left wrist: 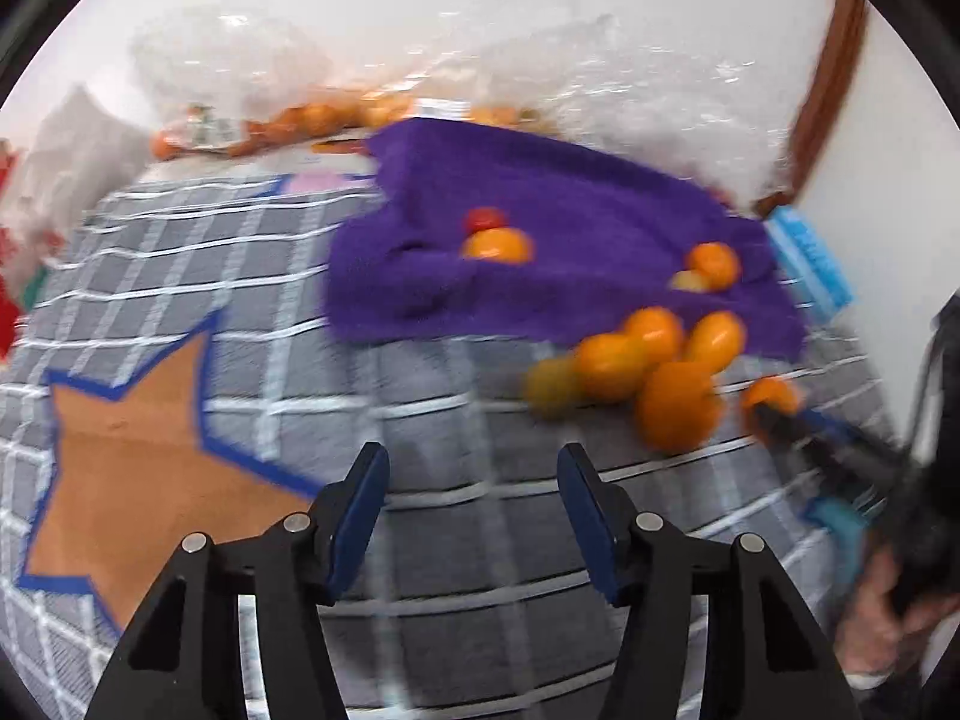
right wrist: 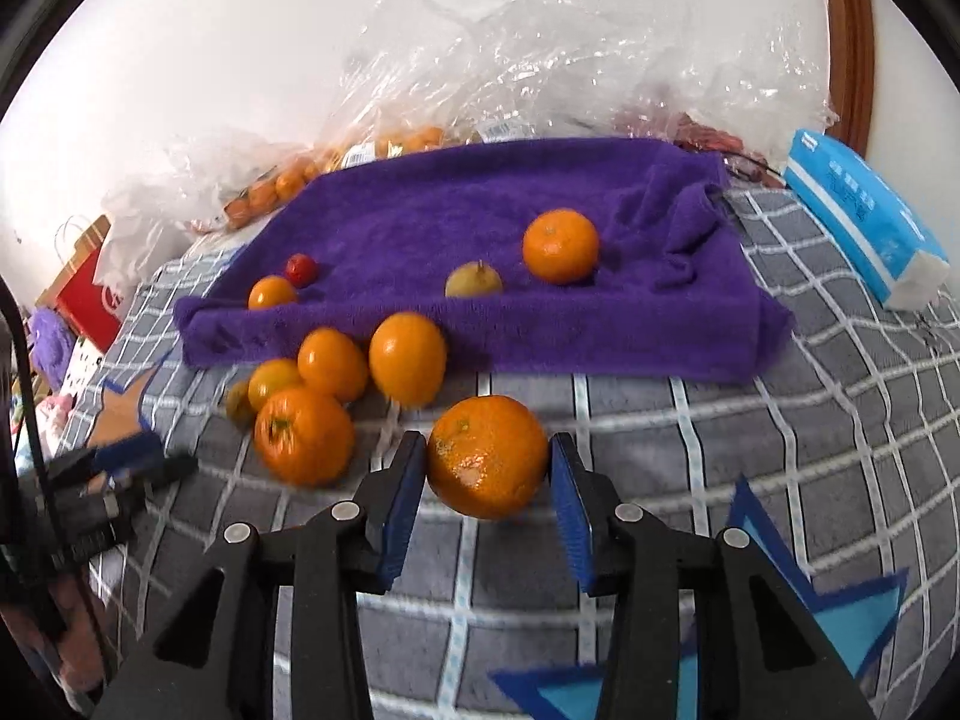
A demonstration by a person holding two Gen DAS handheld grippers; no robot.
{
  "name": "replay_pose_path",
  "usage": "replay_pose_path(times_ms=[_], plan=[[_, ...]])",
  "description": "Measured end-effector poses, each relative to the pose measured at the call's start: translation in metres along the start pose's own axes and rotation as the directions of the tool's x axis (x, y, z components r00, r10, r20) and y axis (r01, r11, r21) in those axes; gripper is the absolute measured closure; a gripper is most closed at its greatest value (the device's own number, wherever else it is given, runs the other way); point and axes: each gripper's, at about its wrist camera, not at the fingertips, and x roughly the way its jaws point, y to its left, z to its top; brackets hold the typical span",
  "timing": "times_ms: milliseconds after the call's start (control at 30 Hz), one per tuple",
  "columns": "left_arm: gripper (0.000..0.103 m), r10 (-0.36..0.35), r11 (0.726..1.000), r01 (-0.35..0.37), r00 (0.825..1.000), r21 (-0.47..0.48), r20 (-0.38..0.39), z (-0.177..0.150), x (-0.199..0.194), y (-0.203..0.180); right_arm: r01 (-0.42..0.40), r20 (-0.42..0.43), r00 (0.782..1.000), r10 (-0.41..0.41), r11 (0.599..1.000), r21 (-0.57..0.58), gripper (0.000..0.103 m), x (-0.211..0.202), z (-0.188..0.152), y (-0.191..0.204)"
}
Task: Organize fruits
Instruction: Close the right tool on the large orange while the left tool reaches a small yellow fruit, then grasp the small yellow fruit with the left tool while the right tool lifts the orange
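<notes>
My right gripper [right wrist: 487, 443] is shut on a large orange [right wrist: 486, 462], its blue pads against both sides, just above the grey checked bedspread [right wrist: 750, 420]. To its left lies a cluster of several oranges [right wrist: 336, 396]. Behind it, a purple towel [right wrist: 480, 204] carries an orange [right wrist: 561, 246], a yellowish fruit [right wrist: 474, 281], a small orange [right wrist: 271, 293] and a red tomato [right wrist: 300, 269]. My left gripper [left wrist: 473, 456] stands open over bare bedspread with nothing between its fingers. The cluster [left wrist: 648, 366] lies ahead to its right. The left wrist view is blurred.
Clear plastic bags [right wrist: 540, 48] holding small oranges [right wrist: 282, 186] lie behind the towel against the white wall. A blue tissue pack [right wrist: 864, 222] sits at the right, and a red paper bag [right wrist: 90, 294] at the left. An orange star patch [left wrist: 132, 468] marks the bedspread.
</notes>
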Motion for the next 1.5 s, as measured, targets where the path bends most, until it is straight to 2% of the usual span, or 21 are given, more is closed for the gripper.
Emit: replay_pose_path(times_ms=[167, 200, 400, 433, 533, 800, 1033, 1200, 1500], plan=[[0.048, 0.040, 0.997, -0.039, 0.999, 0.074, -0.018, 0.007, 0.020, -0.018, -0.013, 0.008, 1.000, 0.013, 1.000, 0.012, 0.060, -0.001, -0.002, -0.003], [0.049, 0.031, 0.996, -0.029, 0.999, 0.087, -0.028, 0.007, 0.025, -0.021, -0.011, 0.007, 1.000, 0.011, 1.000, 0.008, 0.060, 0.000, -0.001, -0.002], [0.059, 0.072, 0.985, -0.074, 0.997, 0.154, 0.021, 0.012, 0.035, -0.028, 0.014, 0.000, 1.000, -0.014, 1.000, -0.015, 0.059, 0.008, 0.002, 0.000], [0.062, 0.072, 0.985, -0.075, 0.997, 0.153, 0.025, 0.013, 0.035, -0.028, 0.010, -0.002, 1.000, -0.010, 1.000, -0.011, 0.059, 0.009, 0.002, -0.001], [0.082, 0.067, 0.984, -0.071, 0.997, 0.161, 0.031, 0.015, 0.036, -0.028, 0.005, 0.004, 1.000, -0.005, 1.000, 0.018, 0.059, 0.012, 0.004, -0.004], [0.082, 0.068, 0.986, -0.073, 0.997, 0.147, 0.038, 0.015, 0.036, -0.027, 0.045, 0.014, 0.999, -0.045, 0.999, 0.006, 0.059, 0.013, 0.001, 0.001], [0.079, -0.005, 0.998, 0.003, 0.999, 0.057, 0.043, 0.018, 0.037, -0.010, 0.039, 0.013, 0.999, -0.039, 0.999, 0.008, 0.059, 0.013, 0.000, 0.000], [0.077, 0.018, 0.998, -0.021, 0.999, 0.062, 0.047, 0.023, 0.041, -0.015, 0.041, 0.013, 0.999, -0.042, 0.999, 0.007, 0.059, 0.014, 0.001, 0.001], [0.079, 0.028, 0.999, -0.031, 0.998, 0.038, 0.061, 0.022, 0.038, -0.012, 0.068, 0.014, 0.998, -0.067, 0.998, -0.003, 0.060, 0.015, 0.000, 0.004]])
